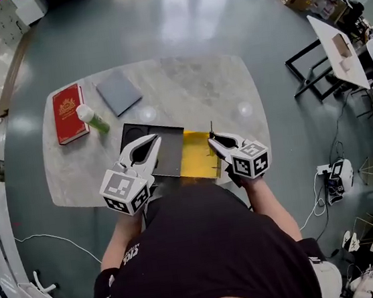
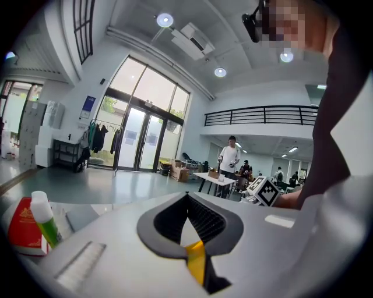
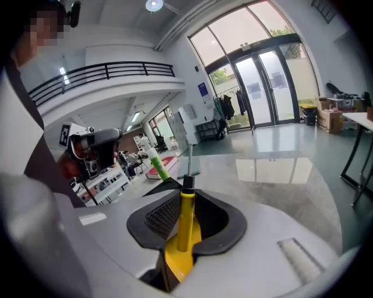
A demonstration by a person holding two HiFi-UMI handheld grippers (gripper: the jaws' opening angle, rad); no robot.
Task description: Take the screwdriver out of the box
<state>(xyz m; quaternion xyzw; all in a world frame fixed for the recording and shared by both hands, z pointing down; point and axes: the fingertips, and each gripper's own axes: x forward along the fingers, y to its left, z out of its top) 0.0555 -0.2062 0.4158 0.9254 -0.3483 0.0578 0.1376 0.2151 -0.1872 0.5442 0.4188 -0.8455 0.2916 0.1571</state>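
White left gripper (image 1: pixel 153 141), tips together and empty, hovers over the open box (image 1: pixel 198 158) with its yellow lining. My right gripper (image 1: pixel 213 139) clamps the yellow-handled screwdriver (image 3: pixel 185 216), shaft upward, apparently clear of the box. Risk: the round handle could pivot or slip between my pads and drop back in.

In the head view the person's torso hides the near edge of the yellow box (image 1: pixel 197 156), and the left tongs (image 1: pixel 151 146) cover part of the black panel (image 1: pixel 170 152). The screwdriver (image 1: pixel 211 130) shows there only as a thin dark shaft; in the right gripper view its handle's lower end sinks behind the right tongs (image 1: pixel 216 140). The red book's (image 1: pixel 69 113) gold print is too small to read
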